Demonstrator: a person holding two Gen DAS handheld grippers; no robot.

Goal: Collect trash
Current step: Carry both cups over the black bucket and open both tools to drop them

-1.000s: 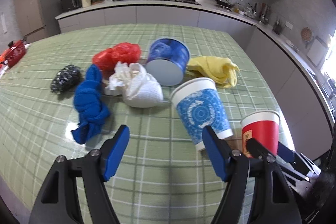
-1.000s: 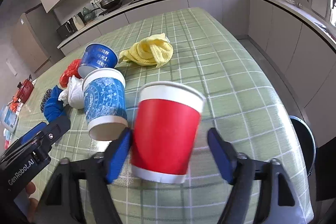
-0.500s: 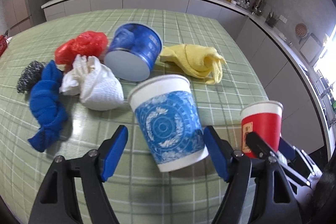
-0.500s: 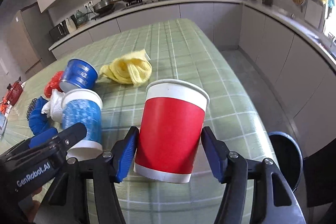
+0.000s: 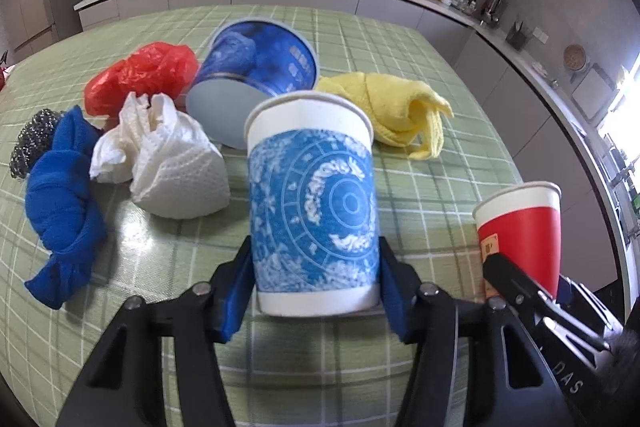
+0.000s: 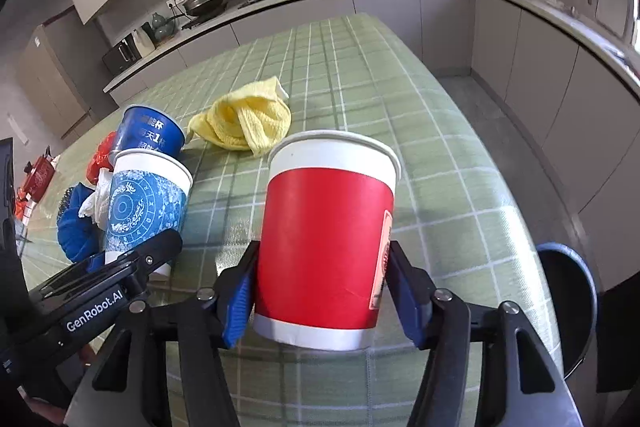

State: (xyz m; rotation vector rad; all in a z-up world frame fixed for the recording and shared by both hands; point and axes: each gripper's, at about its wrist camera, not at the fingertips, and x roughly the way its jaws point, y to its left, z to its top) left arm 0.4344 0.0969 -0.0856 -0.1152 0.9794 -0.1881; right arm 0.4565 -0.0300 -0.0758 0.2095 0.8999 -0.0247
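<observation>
A blue-patterned paper cup (image 5: 312,203) stands upright on the green checked table (image 5: 168,267). My left gripper (image 5: 314,267) is closing on it, both blue pads against its lower sides. A red paper cup (image 6: 324,227) stands upright to its right, and my right gripper (image 6: 322,267) is shut on its lower half. From the left wrist the red cup (image 5: 520,227) shows at the right; from the right wrist the blue cup (image 6: 140,207) shows at the left. More trash lies behind: a white paper wad (image 5: 172,171), a red plastic bag (image 5: 144,75), a tipped blue tub (image 5: 256,75).
A knotted blue cloth (image 5: 60,211) and a steel scrubber (image 5: 32,139) lie at the left, a yellow cloth (image 5: 392,111) at the back right. A dark round bin (image 6: 568,299) stands on the floor past the table's right edge. Kitchen counters run along the walls.
My left gripper came forward and down around the blue cup, and its jaws drew in against it. My right gripper's jaws narrowed onto the red cup.
</observation>
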